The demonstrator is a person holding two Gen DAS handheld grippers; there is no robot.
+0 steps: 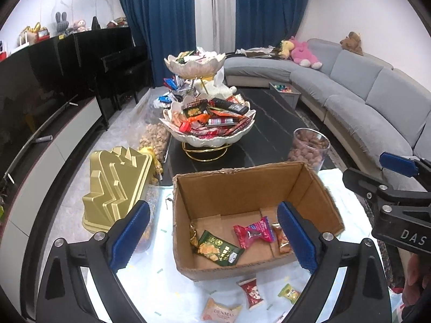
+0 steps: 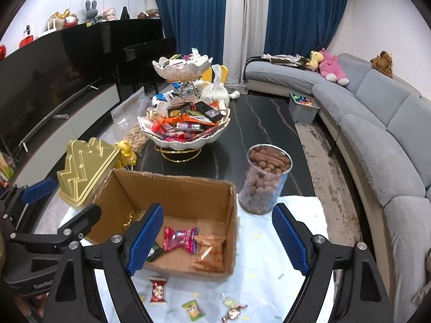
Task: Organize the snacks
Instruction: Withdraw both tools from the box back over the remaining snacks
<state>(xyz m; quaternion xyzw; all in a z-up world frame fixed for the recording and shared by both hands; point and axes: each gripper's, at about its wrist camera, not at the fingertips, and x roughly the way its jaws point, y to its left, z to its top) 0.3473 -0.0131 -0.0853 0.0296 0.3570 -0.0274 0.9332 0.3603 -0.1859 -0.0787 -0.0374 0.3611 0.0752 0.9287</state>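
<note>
1. Several wrapped snacks already lie in the cardboard box [image 1: 250,210] (pink packet [image 1: 253,232], green packet [image 1: 219,247]), so the box seems to be the collecting point.
2. Loose sweets wait on the desk's white cloth [image 2: 269,274] at 6 o'clock of the box: red sweet [image 2: 158,290], green sweet [image 2: 192,308].
3. Left gripper [image 1: 212,237] and right gripper [image 2: 218,239] hover with fingers spread wide, holding nothing.

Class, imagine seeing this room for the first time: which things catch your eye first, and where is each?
The two-tier snack stand, heaped with bright packets, rises mid-table. Nearer, an open cardboard box holds a few wrapped snacks, including a pink packet. A gold tin sits to the box's left, and a clear jar of brown nuts to its right.
</note>
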